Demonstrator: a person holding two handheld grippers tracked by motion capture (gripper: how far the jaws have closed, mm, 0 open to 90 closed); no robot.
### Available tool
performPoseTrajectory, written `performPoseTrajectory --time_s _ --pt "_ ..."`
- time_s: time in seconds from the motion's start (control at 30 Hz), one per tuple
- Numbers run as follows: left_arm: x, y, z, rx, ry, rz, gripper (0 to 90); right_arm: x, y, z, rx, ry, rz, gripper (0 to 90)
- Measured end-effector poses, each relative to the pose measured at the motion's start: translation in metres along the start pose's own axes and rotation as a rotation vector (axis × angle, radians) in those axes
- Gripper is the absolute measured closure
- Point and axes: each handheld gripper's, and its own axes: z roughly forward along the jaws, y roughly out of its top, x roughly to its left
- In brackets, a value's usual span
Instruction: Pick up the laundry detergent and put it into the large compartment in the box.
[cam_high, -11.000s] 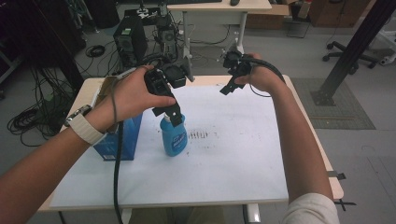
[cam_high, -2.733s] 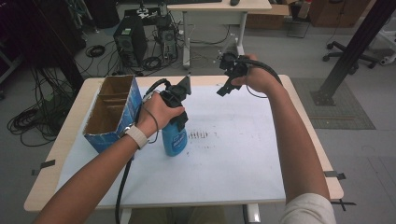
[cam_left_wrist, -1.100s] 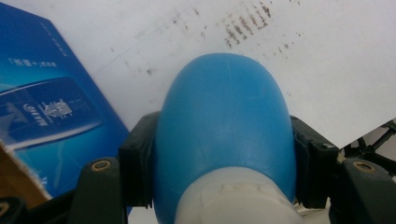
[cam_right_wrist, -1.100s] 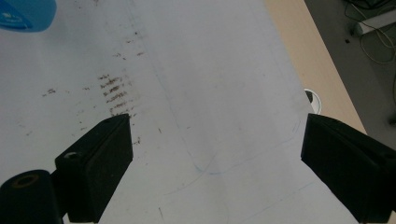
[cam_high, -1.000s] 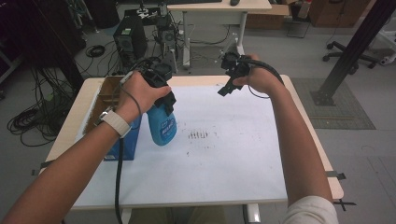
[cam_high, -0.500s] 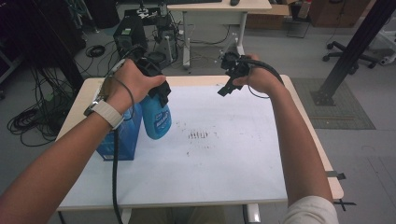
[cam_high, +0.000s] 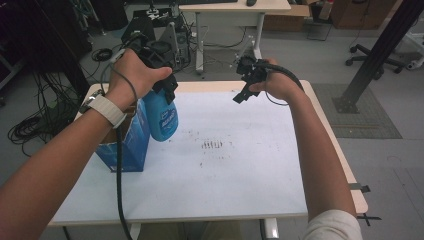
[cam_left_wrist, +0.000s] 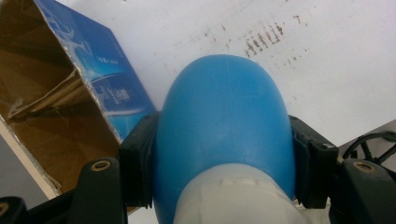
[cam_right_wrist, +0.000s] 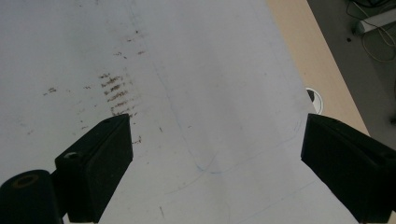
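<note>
A blue plastic bottle (cam_high: 162, 116) with a white label hangs lifted off the table. My left gripper (cam_high: 165, 85) is shut on its upper part. In the left gripper view the bottle (cam_left_wrist: 224, 126) sits squeezed between both jaws, beside the box. An open blue cardboard box (cam_high: 125, 142) stands at the table's left, touching or nearly touching the bottle. My right gripper (cam_high: 242, 90) is held open above the far middle of the table. Nothing lies between its jaws (cam_right_wrist: 212, 154).
The white table top (cam_high: 240, 165) has a patch of brown marks (cam_high: 212, 145) near its middle. A wooden edge (cam_right_wrist: 308, 60) runs along the right side. Cables, desks and an office chair stand on the floor beyond the table.
My left gripper lifted the blue bottle from the table and carried it left and up, over towards the box. The right gripper has stayed in place.
</note>
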Motion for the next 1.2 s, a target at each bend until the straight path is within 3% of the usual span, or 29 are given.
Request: performPoseTrajectory --time_s 1.2 --pt "0.037 0.002 -0.067 -0.046 0.017 -0.172 37.2 0.0 0.0 -0.003 -0.013 -0.002 -0.001 9.1"
